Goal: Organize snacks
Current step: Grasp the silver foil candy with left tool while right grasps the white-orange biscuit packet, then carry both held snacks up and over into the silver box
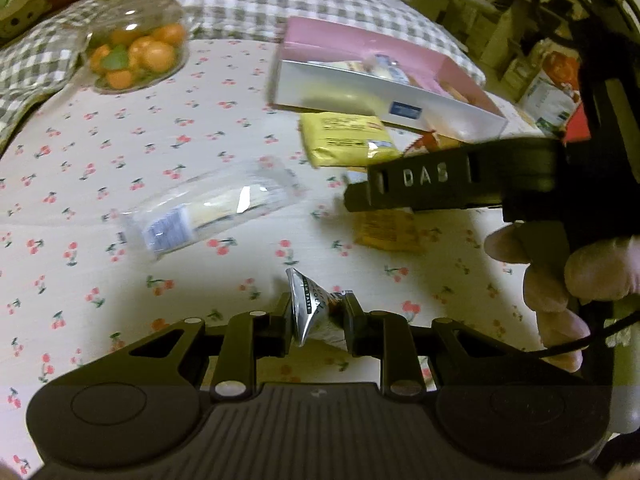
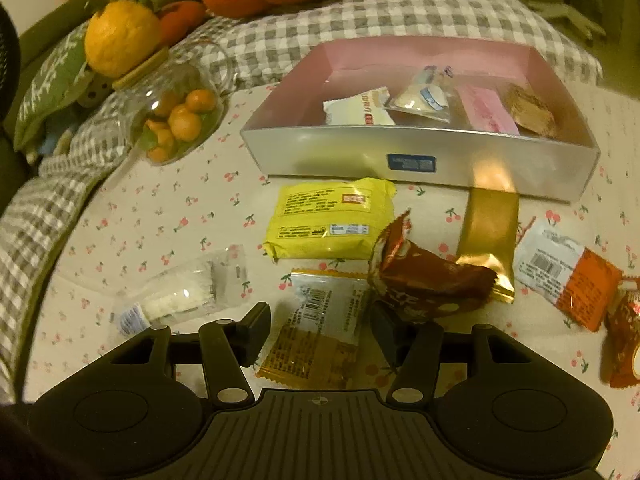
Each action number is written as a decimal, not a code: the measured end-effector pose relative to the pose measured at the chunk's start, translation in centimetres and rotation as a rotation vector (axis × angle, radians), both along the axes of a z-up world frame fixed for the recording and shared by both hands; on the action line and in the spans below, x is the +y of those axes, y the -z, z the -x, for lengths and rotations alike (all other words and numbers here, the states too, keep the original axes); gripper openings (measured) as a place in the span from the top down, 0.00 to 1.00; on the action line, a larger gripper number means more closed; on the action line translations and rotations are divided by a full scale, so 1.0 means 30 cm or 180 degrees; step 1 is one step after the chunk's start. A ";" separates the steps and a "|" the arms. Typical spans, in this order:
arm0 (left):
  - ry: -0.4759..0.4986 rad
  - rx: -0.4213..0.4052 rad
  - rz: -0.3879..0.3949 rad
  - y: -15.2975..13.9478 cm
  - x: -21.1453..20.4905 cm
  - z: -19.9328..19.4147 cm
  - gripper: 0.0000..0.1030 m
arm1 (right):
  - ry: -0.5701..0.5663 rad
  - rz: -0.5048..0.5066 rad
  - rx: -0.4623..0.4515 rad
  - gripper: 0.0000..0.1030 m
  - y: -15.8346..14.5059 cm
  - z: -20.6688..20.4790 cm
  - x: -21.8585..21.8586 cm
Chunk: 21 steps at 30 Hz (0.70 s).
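Left wrist view: left tongs [image 1: 318,322] angled steeply down toward the cherry-print cloth [image 1: 100,152] of the worktop, pinching a small silver-and-brown snack wrapper [image 1: 310,312] between both pads, wrapper standing upright with its crimped end pointing away. At right, a hand [image 1: 560,280] wrapped round the handle of the right tongs [image 1: 404,194], seen side-on, reaching leftward over an orange packet [image 1: 386,230]; spread not readable from this side. Mid-left, a clear packet [image 1: 204,210] lying flat. Farther off, a yellow packet [image 1: 346,140] just in front of the silver box with pink lining [image 1: 384,96], a few snacks already inside. Far left, a glass jar of small oranges [image 1: 140,48] tipped on a grey gingham cloth [image 1: 248,8].

Right wrist view: right tongs [image 2: 320,328] tilted down, pads spread apart, nothing gripped; the orange-and-white packet [image 2: 320,328] lying flat between the pads, not visibly pressed. Right pad close against a crumpled red-brown wrapper [image 2: 428,280]. Beyond it a gold packet [image 2: 490,232] with its far end at the box's front wall [image 2: 420,160]. Yellow packet [image 2: 332,220] centre, clear packet [image 2: 184,296] near left, an orange packet with barcode [image 2: 568,272] and another red wrapper [image 2: 622,344] at right. Box [image 2: 280,120] holding a white packet, a clear one, a pink one and a brown piece. Jar [image 2: 176,116] far left.
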<state>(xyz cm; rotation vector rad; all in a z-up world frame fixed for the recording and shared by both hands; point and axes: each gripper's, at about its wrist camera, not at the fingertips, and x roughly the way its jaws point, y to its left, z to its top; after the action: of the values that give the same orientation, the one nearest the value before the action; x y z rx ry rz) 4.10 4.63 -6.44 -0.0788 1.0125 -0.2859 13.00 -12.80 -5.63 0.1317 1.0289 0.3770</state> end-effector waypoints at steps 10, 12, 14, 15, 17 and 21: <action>-0.0110 0.0030 0.0002 0.003 0.026 -0.016 0.78 | -0.0394 0.0584 -0.0418 0.62 0.013 0.059 0.077; -0.0125 0.0035 0.0004 0.003 0.028 -0.020 0.78 | -0.0475 0.0558 -0.0393 0.62 0.010 0.067 0.075; -0.0139 0.0044 0.0016 0.002 0.031 -0.024 0.78 | -0.0553 0.0496 -0.0339 0.62 0.003 0.080 0.071; -0.0145 0.0048 0.0025 0.002 0.033 -0.023 0.78 | -0.0570 0.0446 -0.0295 0.63 -0.001 0.083 0.067; -0.0153 0.0048 0.0046 -0.001 0.036 -0.025 0.80 | -0.0583 0.0307 -0.0182 0.63 -0.013 0.088 0.056; -0.0171 0.0046 0.0086 -0.011 0.042 -0.025 0.81 | -0.0535 0.0072 -0.0011 0.63 -0.041 0.101 0.024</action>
<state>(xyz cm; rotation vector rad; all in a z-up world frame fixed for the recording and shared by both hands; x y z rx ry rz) 4.86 5.89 -6.09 -0.1323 1.0195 -0.2503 9.97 -12.08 -4.39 0.0243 1.0435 0.5177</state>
